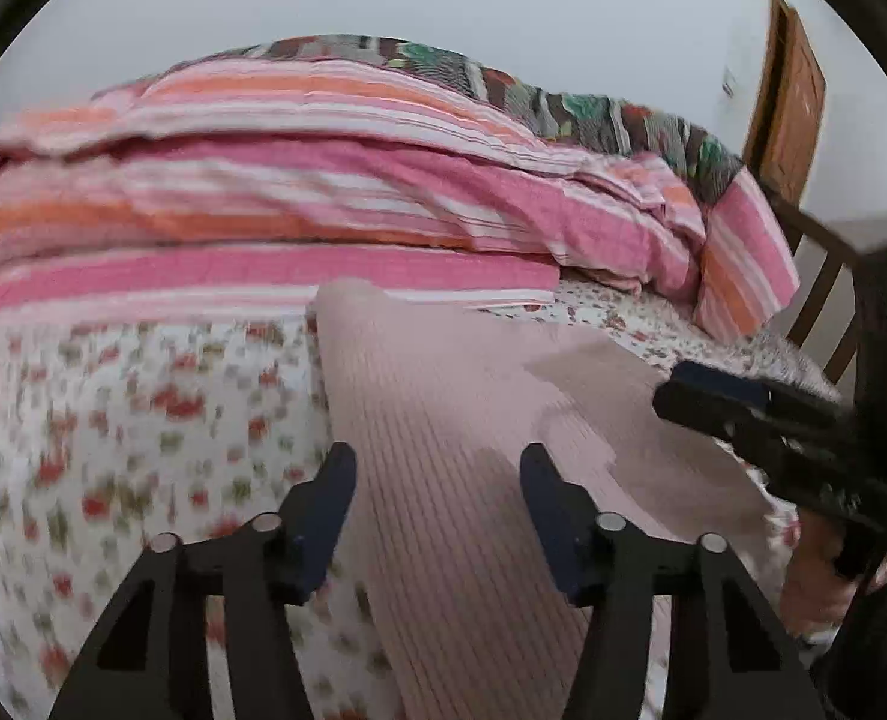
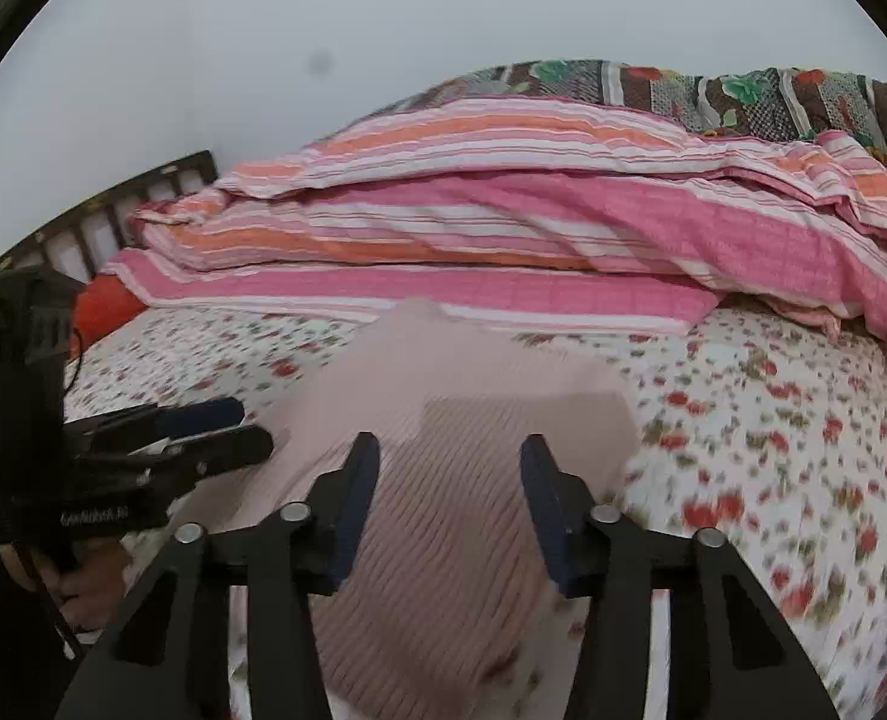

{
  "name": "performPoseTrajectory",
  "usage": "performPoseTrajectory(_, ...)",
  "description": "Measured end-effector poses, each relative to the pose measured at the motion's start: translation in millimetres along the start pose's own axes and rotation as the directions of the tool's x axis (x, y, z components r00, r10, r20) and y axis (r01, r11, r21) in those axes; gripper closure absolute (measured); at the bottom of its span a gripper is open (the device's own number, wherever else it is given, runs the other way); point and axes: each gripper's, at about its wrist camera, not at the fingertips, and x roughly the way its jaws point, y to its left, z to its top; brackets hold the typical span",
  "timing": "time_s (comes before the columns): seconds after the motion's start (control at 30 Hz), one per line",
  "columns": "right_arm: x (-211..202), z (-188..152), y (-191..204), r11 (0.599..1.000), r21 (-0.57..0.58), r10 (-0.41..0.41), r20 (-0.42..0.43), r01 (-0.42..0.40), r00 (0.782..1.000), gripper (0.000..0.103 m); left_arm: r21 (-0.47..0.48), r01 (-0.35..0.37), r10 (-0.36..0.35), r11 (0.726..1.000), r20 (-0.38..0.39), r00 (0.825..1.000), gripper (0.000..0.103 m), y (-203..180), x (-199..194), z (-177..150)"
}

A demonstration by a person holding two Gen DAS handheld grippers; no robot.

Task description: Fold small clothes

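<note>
Both tongs apart over pink garment (image 1: 443, 420); floral sheet (image 2: 773, 420) motion-blurred.

The only lettering in view is a short line of white print on the black body of the left hand-held gripper (image 2: 203, 438), seen from the right wrist, too blurred to read.

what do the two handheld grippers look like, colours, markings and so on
Both the left gripper and the right gripper are matte black frames with triangular cut-outs, silver round pivot pins and dark navy fingers. Seen from the right wrist, the left one's body carries small white lettering, too blurred to read.
</note>
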Motion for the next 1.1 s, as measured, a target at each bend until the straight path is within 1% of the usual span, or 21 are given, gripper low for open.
performPoseTrajectory(0.03,6,4,-2,1.000,-0.007,-0.012,-0.008,0.012,1.000,0.064,0.020,0.003,-0.003,1.000,-0.010,1.000,0.062,1,8,4)
performPoseTrajectory(0.07,17,8,-6,0.999,-0.012,-0.039,-0.033,0.039,0.999,0.073,0.027,0.007,-0.006,1.000,-0.037,0.999,0.065,3,17,6)
performPoseTrajectory(0.13,36,5,-14,0.998,-0.015,-0.066,-0.094,0.065,0.993,0.082,0.034,0.019,-0.016,0.999,-0.071,0.997,0.066,6,30,2)
performPoseTrajectory(0.17,47,-2,-20,0.998,-0.012,-0.070,-0.129,0.069,0.989,0.082,0.050,0.026,-0.022,0.998,-0.071,0.997,0.065,5,33,-2)
performPoseTrajectory(0.2,52,-8,-24,0.998,-0.003,-0.066,-0.141,0.067,0.988,0.082,0.069,0.028,-0.024,0.997,-0.060,0.998,0.065,5,34,-7)
performPoseTrajectory(0.27,55,-15,-26,0.997,0.003,-0.072,-0.138,0.073,0.988,0.083,0.073,0.025,-0.022,0.997,-0.048,0.999,0.065,4,33,-9)
performPoseTrajectory(0.3,55,-14,-24,0.997,-0.010,-0.083,-0.140,0.082,0.987,0.083,0.065,0.028,-0.025,0.998,-0.053,0.998,0.063,5,33,-7)
performPoseTrajectory(0.33,55,-14,-23,0.996,-0.020,-0.092,-0.139,0.090,0.986,0.083,0.043,0.040,-0.038,0.998,-0.053,0.998,0.061,7,33,-4)
performPoseTrajectory(0.37,55,-16,-23,0.995,-0.021,-0.096,-0.130,0.094,0.987,0.083,0.012,0.051,-0.050,0.999,-0.051,0.997,0.052,11,32,0)
performPoseTrajectory(0.4,54,-16,-24,0.996,-0.017,-0.094,-0.124,0.093,0.988,0.083,-0.036,0.043,-0.045,0.998,-0.050,0.998,0.043,18,34,5)
performPoseTrajectory(0.47,53,-16,-27,0.996,-0.004,-0.087,-0.121,0.087,0.989,0.083,-0.099,0.027,-0.033,0.995,-0.060,0.998,0.042,31,42,15)
performPoseTrajectory(0.6,52,-16,-23,0.995,-0.017,-0.100,-0.106,0.099,0.989,0.083,-0.202,0.027,-0.057,0.979,-0.145,0.988,0.042,47,75,30)
performPoseTrajectory(0.63,51,-17,-22,0.994,-0.023,-0.106,-0.103,0.104,0.989,0.082,-0.217,0.024,-0.061,0.976,-0.164,0.985,0.042,50,83,32)
performPoseTrajectory(0.7,50,-17,-21,0.994,-0.027,-0.109,-0.098,0.107,0.989,0.081,-0.235,0.030,-0.071,0.972,-0.168,0.983,0.042,52,94,35)
performPoseTrajectory(0.73,50,-17,-22,0.994,-0.025,-0.108,-0.097,0.106,0.989,0.081,-0.239,0.037,-0.080,0.970,-0.171,0.982,0.044,53,99,37)
performPoseTrajectory(0.77,50,-18,-22,0.994,-0.022,-0.105,-0.096,0.103,0.990,0.081,-0.244,0.046,-0.090,0.969,-0.172,0.981,0.053,54,103,39)
performPoseTrajectory(0.8,50,-18,-23,0.995,-0.018,-0.102,-0.095,0.101,0.990,0.080,-0.251,0.054,-0.100,0.967,-0.176,0.979,0.056,57,109,42)
performPoseTrajectory(0.83,50,-17,-24,0.995,-0.014,-0.098,-0.095,0.097,0.991,0.080,-0.251,0.046,-0.094,0.967,-0.182,0.979,0.056,58,113,45)
performPoseTrajectory(0.87,50,-17,-24,0.995,-0.013,-0.097,-0.095,0.096,0.991,0.080,-0.248,0.036,-0.084,0.968,-0.187,0.979,0.059,59,117,47)
performPoseTrajectory(0.97,50,-17,-23,0.996,-0.007,-0.092,-0.092,0.092,0.991,0.080,-0.229,0.000,-0.040,0.973,-0.173,0.984,0.070,62,125,55)
performPoseTrajectory(1.1,48,-15,-29,0.998,0.024,-0.057,-0.093,0.060,0.994,0.078,-0.167,-0.051,0.027,0.985,-0.141,0.990,0.069,51,117,59)
